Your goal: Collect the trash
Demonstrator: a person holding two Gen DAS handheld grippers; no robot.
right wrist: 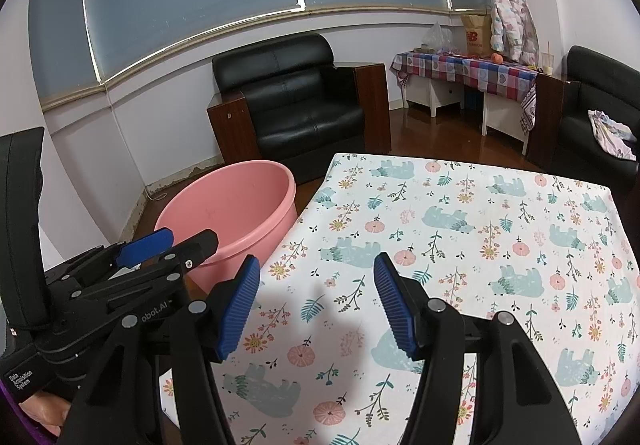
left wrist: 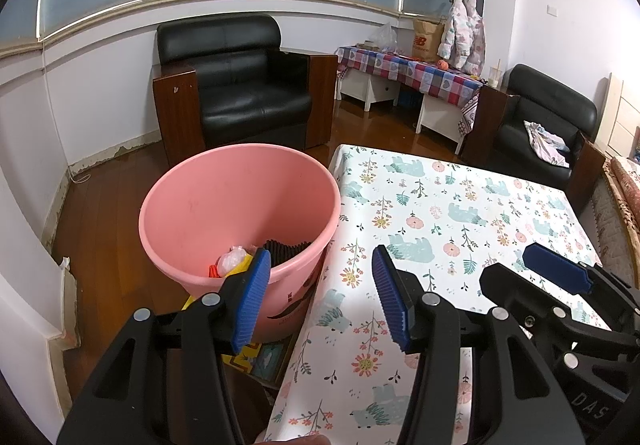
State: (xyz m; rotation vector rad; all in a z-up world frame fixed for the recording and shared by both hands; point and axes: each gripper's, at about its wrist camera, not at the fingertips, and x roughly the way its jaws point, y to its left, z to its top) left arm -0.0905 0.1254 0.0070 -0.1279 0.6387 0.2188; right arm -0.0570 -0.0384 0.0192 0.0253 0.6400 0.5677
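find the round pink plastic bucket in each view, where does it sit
Left wrist: round pink plastic bucket left of centre, against the floral tablecloth's left edge.
Right wrist: same bucket left of centre, farther off.
Shared landmark: black leather armchair behind the bucket.

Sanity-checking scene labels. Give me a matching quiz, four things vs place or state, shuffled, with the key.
Things:
1. pink bin
2. left gripper
3. black armchair
4. checked cloth

Places or states:
A. on the side table by the far wall
B. beside the table's left edge, trash inside
C. open, holding nothing
D. under the window

Pairs: 1-B, 2-C, 3-D, 4-A
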